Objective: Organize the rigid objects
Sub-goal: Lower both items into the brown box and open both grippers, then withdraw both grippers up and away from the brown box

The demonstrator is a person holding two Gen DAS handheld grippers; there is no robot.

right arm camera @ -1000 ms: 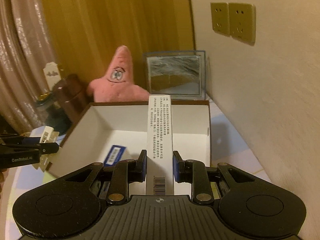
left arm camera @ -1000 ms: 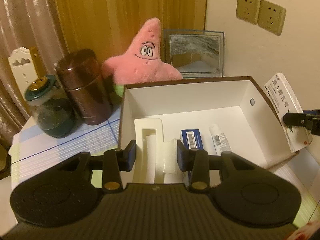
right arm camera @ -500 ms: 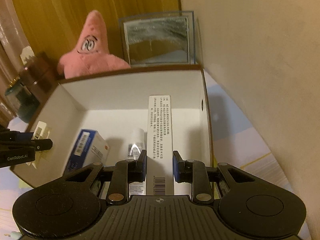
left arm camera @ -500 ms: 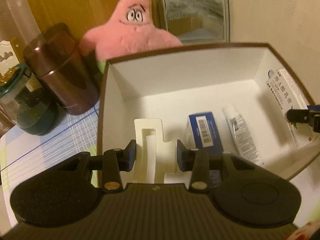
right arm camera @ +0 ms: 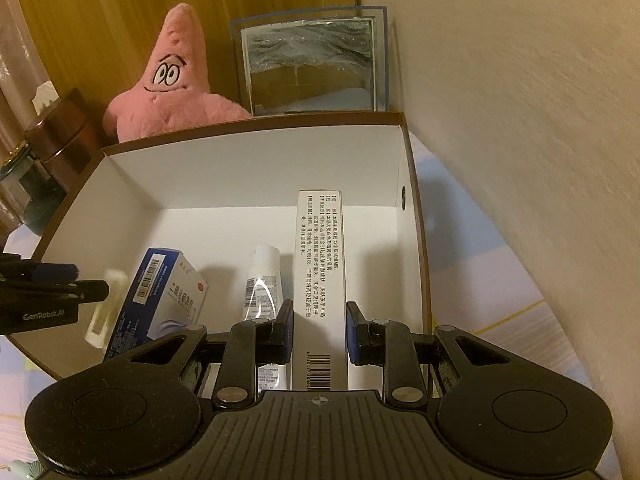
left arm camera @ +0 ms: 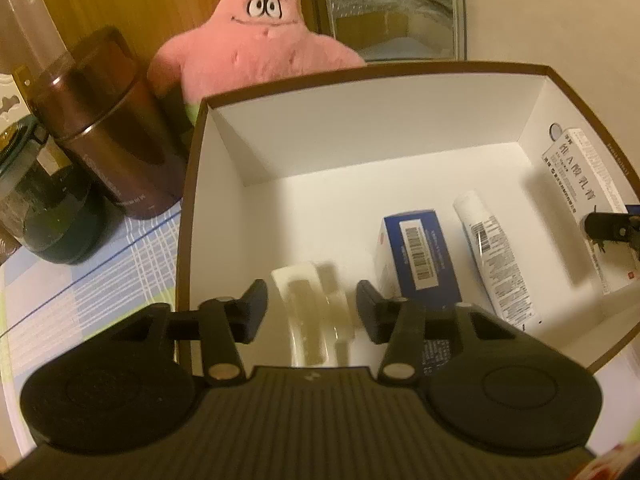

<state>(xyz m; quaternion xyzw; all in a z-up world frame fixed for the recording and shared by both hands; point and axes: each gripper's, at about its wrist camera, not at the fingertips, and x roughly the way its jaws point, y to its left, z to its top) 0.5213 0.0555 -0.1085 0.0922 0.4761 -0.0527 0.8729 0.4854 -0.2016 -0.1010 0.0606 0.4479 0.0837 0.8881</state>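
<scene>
Left gripper (left arm camera: 312,306) spread wide; blurred cream tray (left arm camera: 314,316) seen below | right gripper (right arm camera: 319,334) clamped on long white carton (right arm camera: 319,280); its near end is hidden | box (right arm camera: 256,128) partly cut off

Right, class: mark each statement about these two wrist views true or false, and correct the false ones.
1. The right gripper grips a long box. True.
2. The blue box lies outside the carton. False: it lies inside the carton.
3. A tube lies beside the blue box. True.
4. The left gripper is clamped on the insert. False: its jaws stand open, with gaps either side of the insert.
5. The plush sits in the carton. False: it sits behind the carton.
</scene>
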